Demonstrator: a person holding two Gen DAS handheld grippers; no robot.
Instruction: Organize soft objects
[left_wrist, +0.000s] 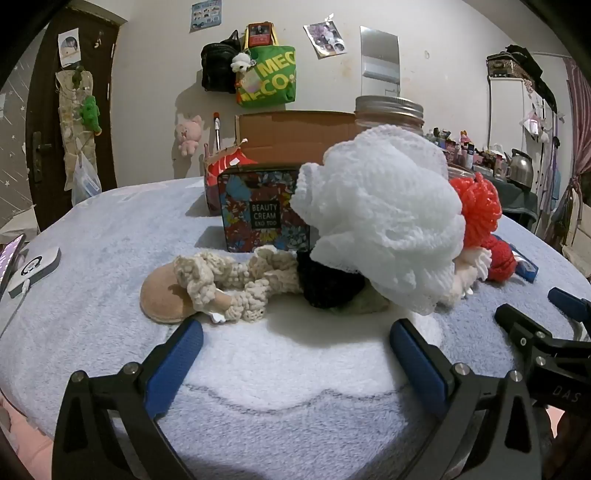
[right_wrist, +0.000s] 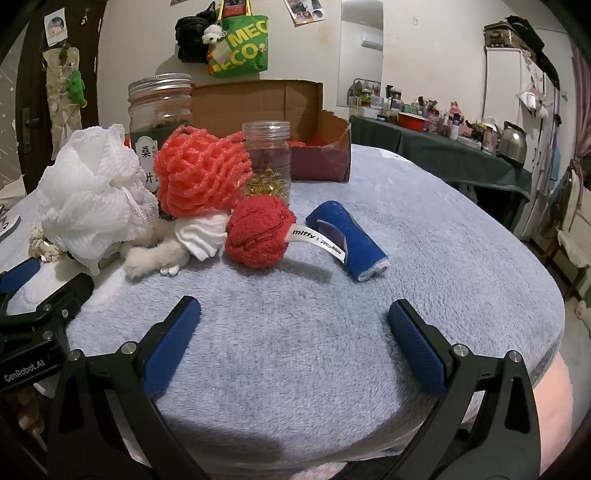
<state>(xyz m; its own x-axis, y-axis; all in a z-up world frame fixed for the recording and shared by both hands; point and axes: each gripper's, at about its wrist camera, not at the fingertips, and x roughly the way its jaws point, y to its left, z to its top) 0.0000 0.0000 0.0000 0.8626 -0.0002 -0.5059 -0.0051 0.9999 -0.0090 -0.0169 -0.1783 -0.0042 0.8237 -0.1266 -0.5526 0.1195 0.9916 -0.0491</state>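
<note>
Both tools (left_wrist: 295, 345) (right_wrist: 294, 319) gape short of white pouf (left_wrist: 384, 225)

L gripper (left_wrist: 295, 345) & R gripper (right_wrist: 294, 319): fingers wide apart, holding nothing, side by side.

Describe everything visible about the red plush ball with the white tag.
The red plush ball is round, fuzzy and bright red, with a stitched seam across it. A white tag reading "miffy" sticks out on its right, lying toward the blue rolled cloth. It rests on the pale blue blanket, pressed against the white ruffled fabric, below the coral mesh sponge. Neither gripper touches it.
</note>
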